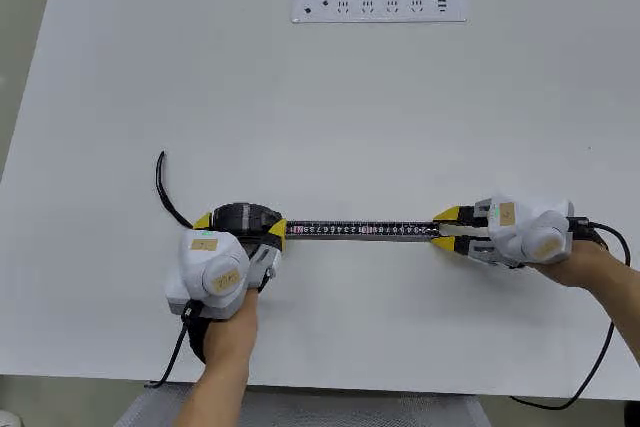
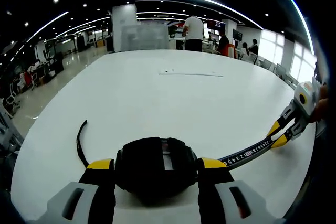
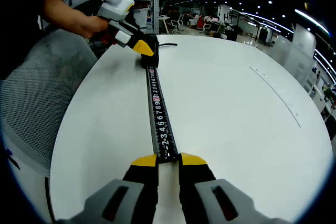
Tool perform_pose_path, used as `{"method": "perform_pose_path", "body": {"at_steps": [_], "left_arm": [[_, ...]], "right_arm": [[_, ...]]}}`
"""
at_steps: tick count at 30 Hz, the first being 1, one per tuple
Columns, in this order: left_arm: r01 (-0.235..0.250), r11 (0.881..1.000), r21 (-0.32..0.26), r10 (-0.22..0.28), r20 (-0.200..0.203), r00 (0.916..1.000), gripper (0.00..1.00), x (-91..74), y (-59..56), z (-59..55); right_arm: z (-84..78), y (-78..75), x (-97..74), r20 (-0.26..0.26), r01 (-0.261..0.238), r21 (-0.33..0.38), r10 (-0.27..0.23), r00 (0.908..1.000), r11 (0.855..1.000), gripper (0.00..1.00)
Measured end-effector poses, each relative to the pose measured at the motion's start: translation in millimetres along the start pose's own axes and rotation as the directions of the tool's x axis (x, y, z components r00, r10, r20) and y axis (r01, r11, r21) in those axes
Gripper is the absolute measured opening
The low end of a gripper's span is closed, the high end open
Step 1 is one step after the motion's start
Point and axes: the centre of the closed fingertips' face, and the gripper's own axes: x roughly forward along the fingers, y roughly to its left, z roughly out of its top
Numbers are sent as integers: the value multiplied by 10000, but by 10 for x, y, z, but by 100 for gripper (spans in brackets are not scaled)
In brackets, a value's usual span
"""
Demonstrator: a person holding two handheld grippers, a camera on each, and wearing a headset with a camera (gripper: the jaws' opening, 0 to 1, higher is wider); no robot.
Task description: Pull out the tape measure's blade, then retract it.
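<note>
1. Step in hand: the pulling-out part, as I judge it. The blade lies drawn out along the white table. It runs from the case of the tape measure at the left to the right gripper.
2. Grip of the left gripper: its two yellow-tipped jaws stand on both sides of the black case and press against it, so the case is clamped between them. The case sits on the table at the left, not far from the near edge.
3. Grip of the right gripper: in its own view the jaws are close together with only a narrow gap, and the end of the blade goes into this gap. They seem to pinch the tip. The hook itself I cannot make out.
4. Other things: a black strap curves away from the case and lies loose on the table. A power strip lies well apart on the far side.
5. Progress: the numbers on the blade are readable over a good stretch, so the first half of the task looks nearly or fully done. The retracting is not yet done.
6. Next move, in my judgement: the return. The right gripper should bring the tip toward the case slowly and in line with the blade, while the left one holds the case firm, so that the blade does not snap back or twist.
</note>
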Motion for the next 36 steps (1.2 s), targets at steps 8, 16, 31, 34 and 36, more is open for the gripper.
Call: {"method": "perform_pose_path", "body": {"at_steps": [8, 16, 31, 34, 36], "left_arm": [[27, 9999, 147, -24, -186, 9998, 58, -4, 7, -8], [101, 9996, 277, -93, -277, 9996, 56, -11, 10, -11], [199, 9996, 214, -194, -267, 9995, 56, -12, 9, -11], [243, 9995, 194, -237, -301, 9993, 56, -13, 11, -13], [270, 9995, 179, -264, -304, 9992, 56, -15, 11, -13]], "right_arm": [[-13, -5, -1, -93, 18, -16, -18, 10000, 10000, 12], [-17, 3, -23, -125, 27, 55, -26, 9999, 10000, 11], [-19, 6, -13, -170, 2, 123, 0, 9999, 9999, 11], [-13, 10, -15, -178, -2, 119, 4, 9998, 9999, 11], [-19, 6, -11, -180, -2, 121, 4, 9998, 9999, 11]]}}
